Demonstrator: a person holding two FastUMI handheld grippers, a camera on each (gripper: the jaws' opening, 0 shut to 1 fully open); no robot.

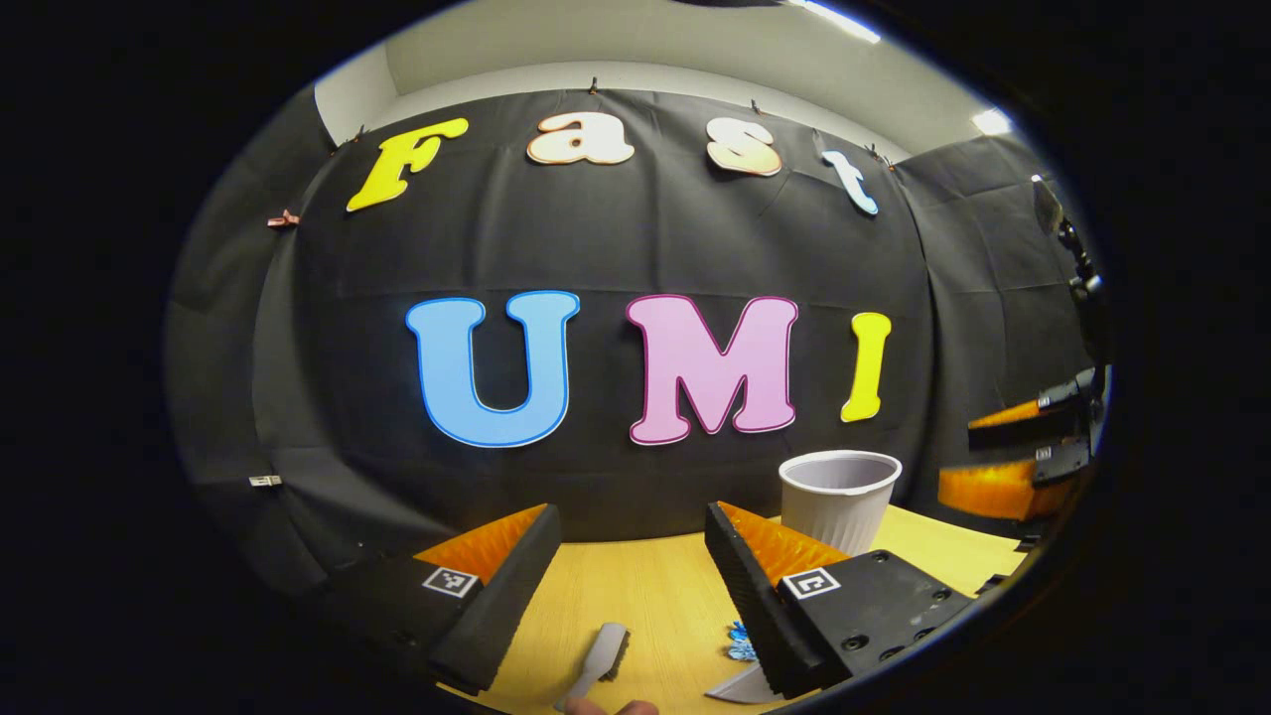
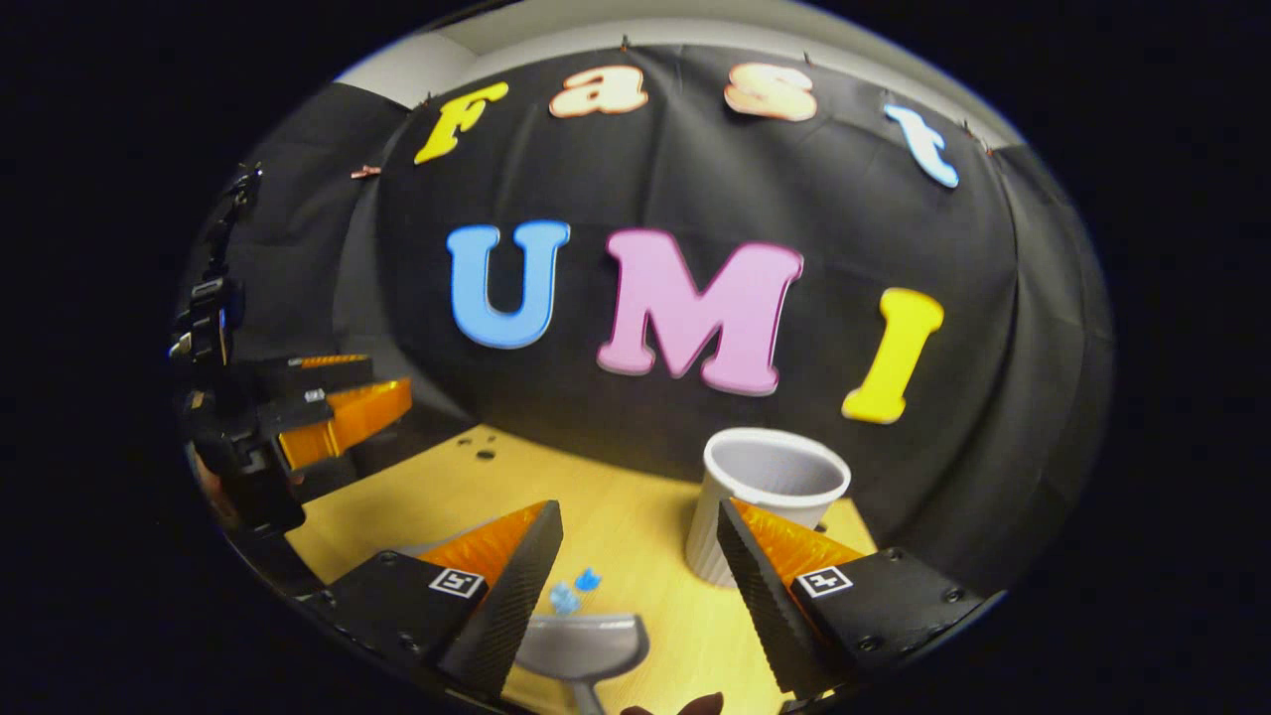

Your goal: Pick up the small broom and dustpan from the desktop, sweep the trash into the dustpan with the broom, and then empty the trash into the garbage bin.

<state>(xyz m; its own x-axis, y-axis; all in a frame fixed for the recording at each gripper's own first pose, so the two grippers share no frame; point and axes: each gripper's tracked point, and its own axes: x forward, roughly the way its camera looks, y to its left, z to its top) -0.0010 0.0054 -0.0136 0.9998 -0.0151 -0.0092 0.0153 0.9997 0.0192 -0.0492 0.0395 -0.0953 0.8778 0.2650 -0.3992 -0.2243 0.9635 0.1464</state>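
Down on the wooden table (image 1: 635, 586), a small grey broom (image 1: 601, 657) lies below the gap of my open left gripper (image 1: 633, 581). Blue trash scraps (image 1: 740, 643) and a corner of the grey dustpan (image 1: 737, 687) lie by its right finger. In the right gripper view, the dustpan (image 2: 583, 643) rests low between the fingers of my open right gripper (image 2: 637, 586), and the blue scraps (image 2: 574, 592) sit just beyond its lip. The white ribbed garbage bin (image 2: 770, 487) stands upright behind the right finger. Neither gripper holds anything.
The bin (image 1: 839, 497) is near the table's back edge against the black cloth. My right gripper (image 1: 958, 452) hovers at the far right in the left gripper view; my left gripper (image 2: 389, 382) hovers at the far left in the right gripper view. A fingertip (image 1: 606, 707) shows at the bottom.
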